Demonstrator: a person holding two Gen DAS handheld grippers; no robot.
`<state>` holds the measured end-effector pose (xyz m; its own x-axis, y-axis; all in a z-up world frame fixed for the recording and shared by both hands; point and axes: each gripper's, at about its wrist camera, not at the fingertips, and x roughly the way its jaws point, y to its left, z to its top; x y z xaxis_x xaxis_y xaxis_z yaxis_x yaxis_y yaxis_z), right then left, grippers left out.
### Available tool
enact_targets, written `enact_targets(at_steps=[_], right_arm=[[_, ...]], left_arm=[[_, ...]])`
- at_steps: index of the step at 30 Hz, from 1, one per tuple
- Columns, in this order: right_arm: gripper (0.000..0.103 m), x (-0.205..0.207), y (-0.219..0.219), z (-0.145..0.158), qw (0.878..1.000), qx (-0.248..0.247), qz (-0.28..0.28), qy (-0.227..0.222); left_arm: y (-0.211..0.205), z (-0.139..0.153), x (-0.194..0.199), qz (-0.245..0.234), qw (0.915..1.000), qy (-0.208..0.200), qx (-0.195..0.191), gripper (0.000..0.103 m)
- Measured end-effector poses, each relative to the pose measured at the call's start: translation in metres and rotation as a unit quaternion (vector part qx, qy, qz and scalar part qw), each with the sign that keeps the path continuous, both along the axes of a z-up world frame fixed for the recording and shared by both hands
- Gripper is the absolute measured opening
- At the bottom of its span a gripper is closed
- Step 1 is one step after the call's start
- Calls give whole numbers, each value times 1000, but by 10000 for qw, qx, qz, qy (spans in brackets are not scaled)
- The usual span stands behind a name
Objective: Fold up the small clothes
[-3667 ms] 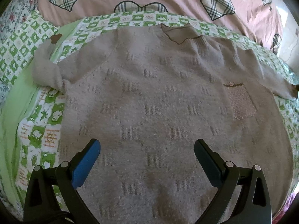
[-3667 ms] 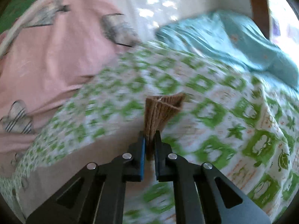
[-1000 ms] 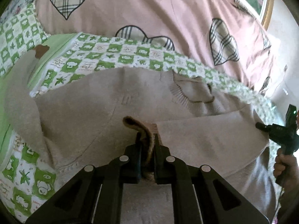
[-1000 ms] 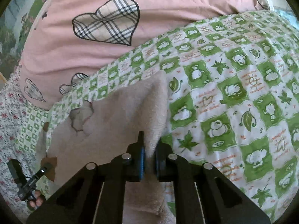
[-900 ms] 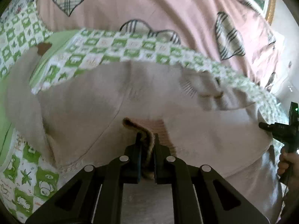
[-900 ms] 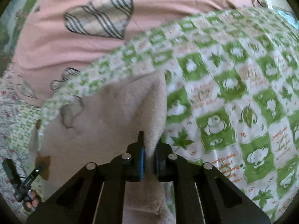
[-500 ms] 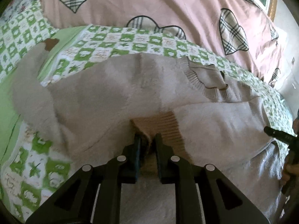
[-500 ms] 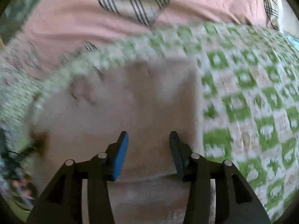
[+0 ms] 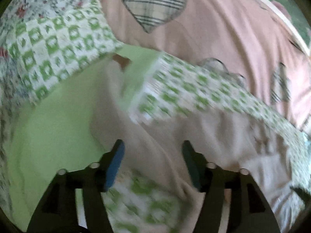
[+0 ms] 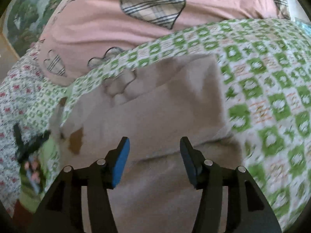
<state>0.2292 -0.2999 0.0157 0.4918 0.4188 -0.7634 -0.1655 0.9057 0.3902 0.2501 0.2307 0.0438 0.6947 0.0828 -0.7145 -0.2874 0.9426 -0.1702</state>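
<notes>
— Right wrist view first: why is the right gripper point(image 10: 153, 155) being held with nothing in it?

— Its jaws have just been opening; the blue pads are being kept spread above the beige sweater point(image 10: 155, 104), with cloth below them but nothing pinched. By the look of it, a folded-over layer is being left to lie on the body.

— And the left gripper point(image 9: 152, 161)?

— The same is being shown: jaws just opened, spread, nothing clamped. A loose sleeve point(image 9: 108, 106) is being approached, probably for the next fold.

— Where is the garment lying?

— It is being kept flat on the green checked quilt point(image 10: 272, 81), near the pink heart-print bedding point(image 10: 97, 19).

— Its heading?

— The neckline point(image 10: 118, 85) is being pointed far, the long axis running near to far
</notes>
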Motion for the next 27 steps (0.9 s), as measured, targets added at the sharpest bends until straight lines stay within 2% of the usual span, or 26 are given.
enact_targets(at_steps=[1, 2, 6, 8, 12, 13, 14, 15, 16, 18, 21, 27], right_arm=[[56, -3, 5, -2, 10000, 14, 75, 46], [56, -4, 10, -4, 9998, 17, 151, 99], [56, -11, 24, -11, 9988, 38, 401, 262], [56, -11, 30, -14, 9985, 56, 457, 308], [56, -12, 34, -20, 9980, 75, 487, 397], [56, -11, 35, -23, 9979, 71, 478, 434], [56, -12, 35, -24, 9978, 67, 470, 465], [56, -12, 34, -26, 9976, 83, 465, 504], [56, -12, 34, -28, 9975, 94, 454, 532], [56, -13, 34, -28, 9976, 75, 444, 529], [56, -15, 35, -26, 9977, 149, 447, 484], [56, -24, 36, -19, 9977, 335, 436, 406]], left_arm=[[13, 2, 14, 92, 9999, 41, 53, 77], [24, 5, 25, 162, 9998, 68, 96, 80], [63, 7, 83, 290, 9987, 349, 222, 82], [78, 0, 117, 420, 9963, 597, 457, 82], [107, -24, 158, 577, 9918, 1090, 329, 80], [112, -30, 162, 607, 9915, 1118, 292, 65], [116, -35, 165, 594, 9916, 1122, 242, 18], [118, -40, 166, 522, 9919, 1154, 92, 10], [118, -40, 163, 529, 9929, 1068, 52, 11], [109, -30, 147, 438, 9970, 644, 30, 10], [81, -6, 116, 89, 9999, 109, -77, 10], [-11, 40, 48, -767, 9946, -679, -166, 10]])
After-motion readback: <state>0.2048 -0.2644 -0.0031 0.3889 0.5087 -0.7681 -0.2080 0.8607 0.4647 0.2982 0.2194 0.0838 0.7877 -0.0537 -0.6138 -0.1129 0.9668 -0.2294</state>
